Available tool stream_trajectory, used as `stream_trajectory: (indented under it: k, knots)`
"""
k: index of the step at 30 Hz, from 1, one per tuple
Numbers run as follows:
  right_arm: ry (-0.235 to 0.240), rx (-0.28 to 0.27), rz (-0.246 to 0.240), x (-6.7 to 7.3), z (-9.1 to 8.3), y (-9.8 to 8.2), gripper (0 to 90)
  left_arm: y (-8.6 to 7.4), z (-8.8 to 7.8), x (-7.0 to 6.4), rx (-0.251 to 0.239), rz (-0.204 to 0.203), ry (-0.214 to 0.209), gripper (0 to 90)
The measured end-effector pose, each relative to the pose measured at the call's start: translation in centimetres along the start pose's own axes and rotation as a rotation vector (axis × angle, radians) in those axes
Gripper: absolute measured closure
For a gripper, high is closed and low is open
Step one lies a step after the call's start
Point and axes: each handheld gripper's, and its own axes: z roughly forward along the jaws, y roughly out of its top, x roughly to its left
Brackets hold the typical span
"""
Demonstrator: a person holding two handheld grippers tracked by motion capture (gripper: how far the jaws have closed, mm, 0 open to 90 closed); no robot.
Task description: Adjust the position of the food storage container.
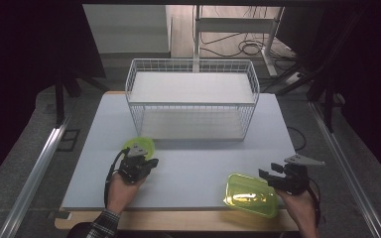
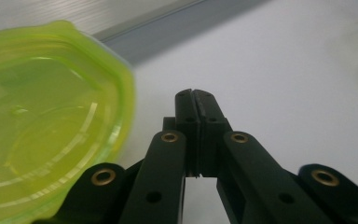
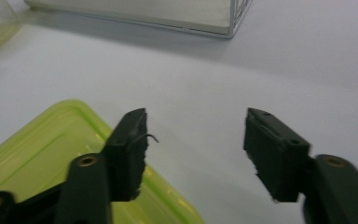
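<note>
two grippers: left gripper (image 2: 196,100) fingers together beside round green lid (image 2: 51,121); right gripper (image 3: 193,140) fingers apart, empty, beside rectangular green container (image 3: 51,154).

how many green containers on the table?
2. A round green container lies by the left gripper, before the wire rack. A rectangular green container lies beside the right gripper.
</note>
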Motion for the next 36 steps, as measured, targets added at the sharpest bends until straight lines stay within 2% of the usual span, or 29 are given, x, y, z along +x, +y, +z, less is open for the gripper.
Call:
stream_trajectory:
  k: [4,5,6,9,13,18,23,24,31,36]
  knots:
    - [0.006,0.005,-0.016,0.1,-1.3,-0.4,60.2,-0.8,-0.3,-0.9,-0.013,0.019,-0.025,89.1]
    - [0.006,0.005,-0.016,0.1,-1.3,-0.4,60.2,-0.8,-0.3,-0.9,-0.013,0.019,-0.025,89.1]
    - [0.011,0.001,-0.023,0.3,-2.3,-0.7,69.3,-1.0,-0.4,-1.4,-0.016,0.028,-0.039,89.1]
    - [0.021,-0.001,-0.031,0.5,-3.3,-1.3,79.6,-1.2,-0.1,-2.2,-0.011,0.051,-0.059,89.4]
    - [0.022,0.018,-0.024,0.8,-4.4,-2.4,88.2,-1.4,0.4,-2.9,0.001,0.076,-0.08,89.5]
    - [0.002,0.041,-0.004,1.2,-5.4,-4.0,88.9,-1.6,0.7,-3.6,0.008,0.092,-0.095,89.4]
    - [-0.015,0.053,0.011,1.4,-6.1,-5.1,88.9,-1.8,0.8,-3.8,0.009,0.092,-0.106,89.2]
    - [-0.023,0.074,0.012,1.5,-6.0,-5.5,88.9,-1.9,0.9,-4.1,0.013,0.096,-0.112,89.2]
    - [-0.017,0.075,0.025,1.9,-5.7,-5.7,88.9,-2.0,1.4,-5.5,0.017,0.095,-0.17,89.2]
    - [0.0,0.077,0.029,2.5,-4.9,-5.3,88.8,-1.9,1.8,-6.6,0.023,0.116,-0.207,89.1]
